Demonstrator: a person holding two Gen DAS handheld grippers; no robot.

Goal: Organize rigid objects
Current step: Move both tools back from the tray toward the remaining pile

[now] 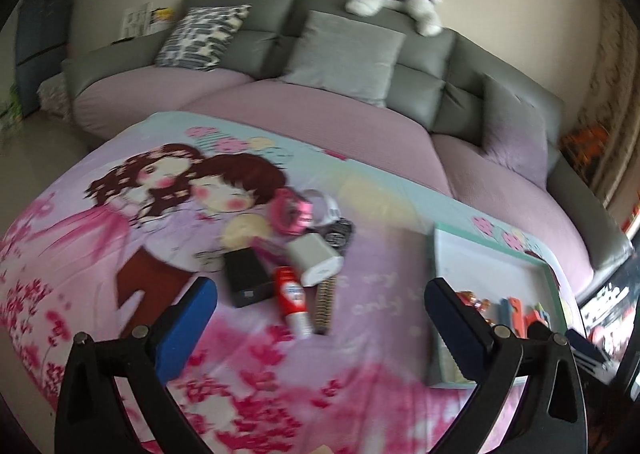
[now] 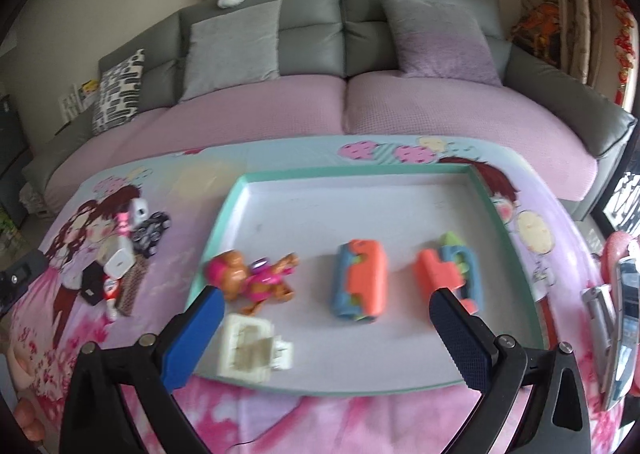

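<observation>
Sofa behind, cartoon cloth on the bench [image 1: 100, 294]. Tray [image 2: 400, 173] already has toys sorted in a row; pile [image 1: 288, 250] waits left. Both tongs, left [image 1: 320, 310] & right [image 2: 326, 318], wide apart, empty, prob between picks.

We see both views in soft, even daylight, moderately bright, with no harsh glare. Shadows are faint, short ones under the toys in the tray [image 2: 400, 182]. Motion blur smears the left wrist view, most over the cartoon cloth [image 1: 120, 254]; the right wrist view is a little sharper. Fisheye distortion bends the sofa [image 2: 312, 34] into an arc, and dark vignetting fills the corners.
</observation>
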